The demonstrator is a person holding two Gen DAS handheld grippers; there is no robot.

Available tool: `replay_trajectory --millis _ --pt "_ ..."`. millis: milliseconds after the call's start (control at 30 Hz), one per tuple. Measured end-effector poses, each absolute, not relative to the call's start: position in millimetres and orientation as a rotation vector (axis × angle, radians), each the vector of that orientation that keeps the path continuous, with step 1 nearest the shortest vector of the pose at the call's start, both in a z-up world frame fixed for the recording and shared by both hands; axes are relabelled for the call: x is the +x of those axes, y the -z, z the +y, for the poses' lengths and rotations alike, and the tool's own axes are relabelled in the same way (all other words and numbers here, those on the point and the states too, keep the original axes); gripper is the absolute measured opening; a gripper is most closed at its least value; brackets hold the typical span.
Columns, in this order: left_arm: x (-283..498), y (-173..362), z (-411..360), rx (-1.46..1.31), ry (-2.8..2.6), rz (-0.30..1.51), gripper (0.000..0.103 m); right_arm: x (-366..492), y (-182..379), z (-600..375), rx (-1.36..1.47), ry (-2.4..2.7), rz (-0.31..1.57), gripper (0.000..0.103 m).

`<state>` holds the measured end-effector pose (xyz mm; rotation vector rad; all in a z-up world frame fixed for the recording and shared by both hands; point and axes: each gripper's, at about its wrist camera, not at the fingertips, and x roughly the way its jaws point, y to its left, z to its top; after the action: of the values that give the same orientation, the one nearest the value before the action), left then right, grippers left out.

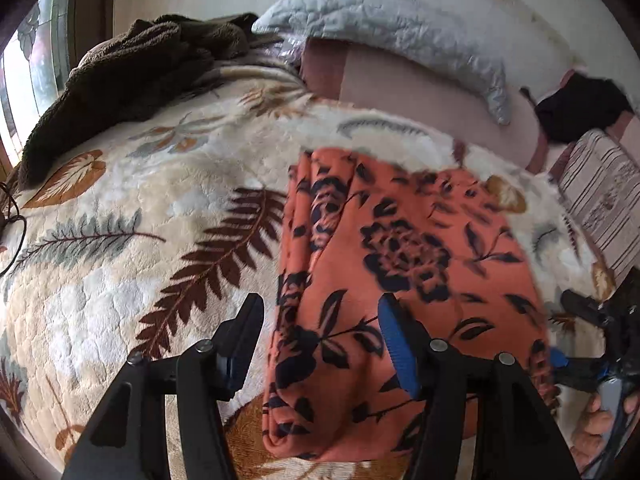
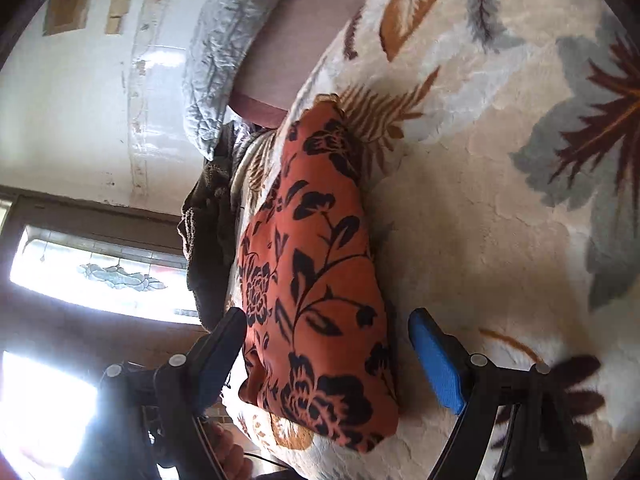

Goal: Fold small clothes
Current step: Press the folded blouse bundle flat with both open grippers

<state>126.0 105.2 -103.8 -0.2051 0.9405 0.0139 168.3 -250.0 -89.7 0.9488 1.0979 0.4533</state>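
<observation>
An orange garment with a black flower print (image 1: 384, 280) lies folded into a long shape on the leaf-patterned blanket (image 1: 120, 208). My left gripper (image 1: 320, 340) is open, its fingers set wide over the garment's near left part, holding nothing. The right gripper shows at the far right of the left wrist view (image 1: 592, 320), beside the garment's right edge. In the right wrist view the garment (image 2: 316, 280) lies between the spread fingers of my open right gripper (image 2: 328, 344), close to its near end; whether the pads touch the cloth is unclear.
A brown fleece blanket (image 1: 120, 80) is heaped at the bed's far left. A grey quilted pillow (image 1: 392, 36) and a pink pillow (image 1: 420, 96) lie at the head. A black cloth (image 1: 580, 108) lies at far right. A window (image 2: 100, 276) is behind.
</observation>
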Motion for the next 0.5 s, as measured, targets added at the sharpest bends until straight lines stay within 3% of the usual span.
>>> replay_trajectory --millis 33,67,100,233,333,400,467,500 --pt "128 116 106 -0.222 -0.006 0.962 0.060 176 97 -243 0.952 -0.477 1.136 0.084" --pt "127 125 109 -0.243 -0.005 0.963 0.063 181 100 -235 0.914 -0.486 1.159 0.065" --pt "127 128 113 -0.273 -0.009 0.962 0.063 184 97 -226 0.817 -0.475 1.176 0.041" --pt "124 126 112 -0.259 -0.006 0.952 0.063 173 71 -198 0.509 -0.387 1.125 0.034" --pt "124 126 112 -0.254 -0.008 0.945 0.063 181 78 -204 0.586 -0.398 1.159 0.046" --pt "126 127 114 -0.278 -0.003 0.953 0.063 180 69 -221 0.682 -0.416 1.092 0.077" --pt "127 128 116 -0.292 -0.002 0.958 0.064 184 62 -234 0.736 -0.401 1.026 0.087" --pt "128 128 115 -0.292 -0.004 0.958 0.064 192 64 -238 0.784 -0.417 1.032 0.087"
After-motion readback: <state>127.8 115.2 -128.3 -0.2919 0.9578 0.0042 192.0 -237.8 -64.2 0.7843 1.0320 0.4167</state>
